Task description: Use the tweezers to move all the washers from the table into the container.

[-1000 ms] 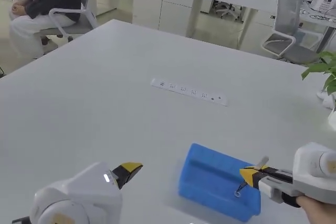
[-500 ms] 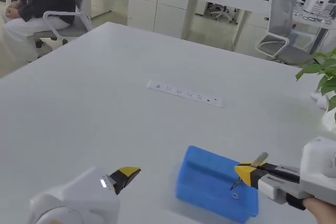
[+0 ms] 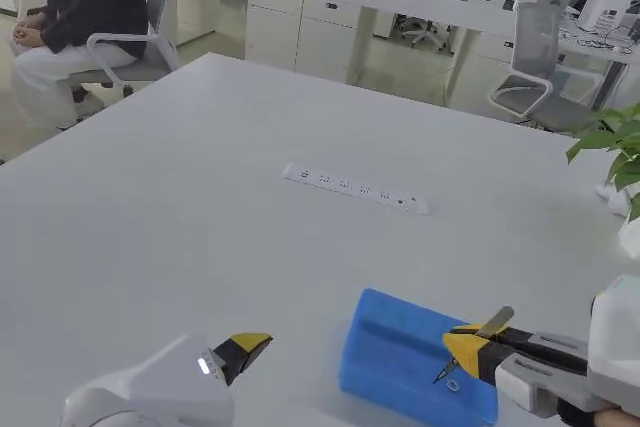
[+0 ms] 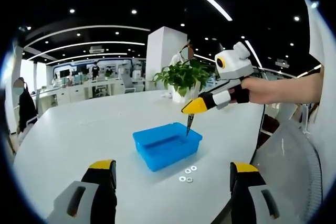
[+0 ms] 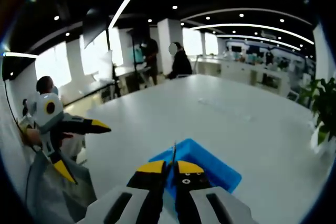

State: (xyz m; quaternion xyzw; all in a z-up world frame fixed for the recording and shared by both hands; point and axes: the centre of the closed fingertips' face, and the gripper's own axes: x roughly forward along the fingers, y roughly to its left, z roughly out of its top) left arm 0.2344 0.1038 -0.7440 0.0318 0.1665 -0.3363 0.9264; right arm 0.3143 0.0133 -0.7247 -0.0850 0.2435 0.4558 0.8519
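Three washers (image 4: pixel 186 174) are lying on the table (image 4: pixel 79 135) beside the container (image 4: pixel 167 145) while my right gripper (image 3: pixel 462 344), clamped on the tweezers (image 3: pixel 494 325), is hovering above it, one washer (image 3: pixel 453 384) seemingly at the tips, calling for a low, gentle release; my left gripper (image 4: pixel 172 166) is hanging with jaws spread wide, empty.

The right tongs (image 3: pixel 465 347) and left tongs (image 3: pixel 248 349) are running off the lower frame edge. The right tongs' jaws are covering the near wall of the container (image 5: pixel 216 170). The washer (image 3: pixel 453 384) just below their tweezers (image 3: pixel 496 322) is showing too small to judge contact.
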